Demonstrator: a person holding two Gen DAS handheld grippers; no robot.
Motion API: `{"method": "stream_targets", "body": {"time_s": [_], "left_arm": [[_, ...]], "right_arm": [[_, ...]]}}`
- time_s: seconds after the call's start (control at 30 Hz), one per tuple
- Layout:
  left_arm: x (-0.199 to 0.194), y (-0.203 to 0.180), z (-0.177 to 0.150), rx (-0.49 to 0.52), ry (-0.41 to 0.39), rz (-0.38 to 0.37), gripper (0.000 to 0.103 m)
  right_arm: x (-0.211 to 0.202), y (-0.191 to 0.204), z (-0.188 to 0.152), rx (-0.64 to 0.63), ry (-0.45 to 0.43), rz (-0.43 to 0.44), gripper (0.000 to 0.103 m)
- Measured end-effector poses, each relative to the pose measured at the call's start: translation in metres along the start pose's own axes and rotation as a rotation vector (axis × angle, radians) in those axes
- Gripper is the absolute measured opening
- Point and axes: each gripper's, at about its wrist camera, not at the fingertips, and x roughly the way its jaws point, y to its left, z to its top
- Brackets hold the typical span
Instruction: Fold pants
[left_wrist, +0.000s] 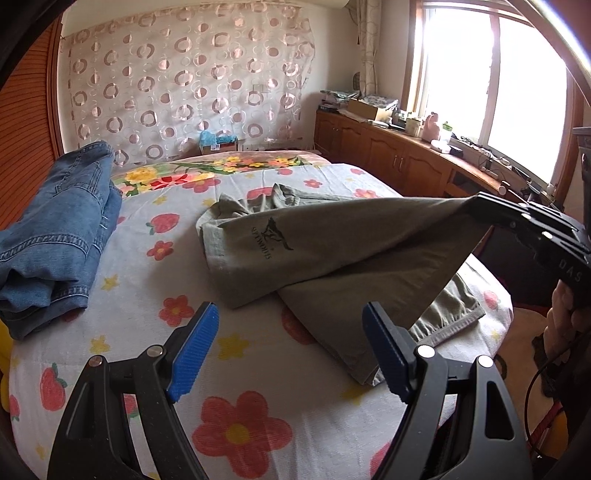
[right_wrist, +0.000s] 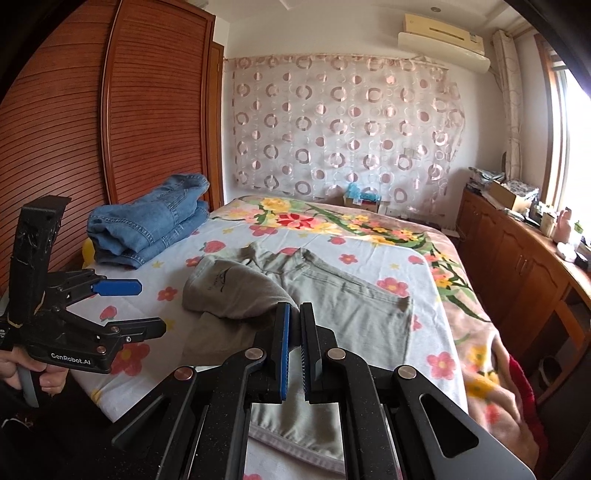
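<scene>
1. Grey-green pants (left_wrist: 332, 243) lie on the bed (left_wrist: 258, 387), one corner lifted; soft, light cloth; left tongs (left_wrist: 288, 332) gape empty
2. Right tongs (right_wrist: 293, 350) clamp that pant corner; take hems, they hold best

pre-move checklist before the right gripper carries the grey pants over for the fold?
1. Right gripper clamped on the grey pants: ok, fabric is pinched between its pads.
2. Left gripper free: ok, open, holding nothing.
3. Lifted cloth taut, not bunched: ok, it is stretched in a flat sheet from the pinch; the far waist end is rumpled.
4. Both layers caught in the pinch: cannot tell.
5. Landing area on the bedsheet: ok, the folded jeans lie apart, to the left.
6. Hem lying flat: ok.
</scene>
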Motion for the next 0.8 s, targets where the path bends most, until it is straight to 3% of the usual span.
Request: {"method": "stream_targets", "body": {"time_s": [0.8], "left_arm": [[0.020,-0.033,-0.017,0.049,0.068,-0.049,0.081]], "right_arm": [[-0.019,0.003,-0.021,0.065,0.039,-0.117,0.005]]}}
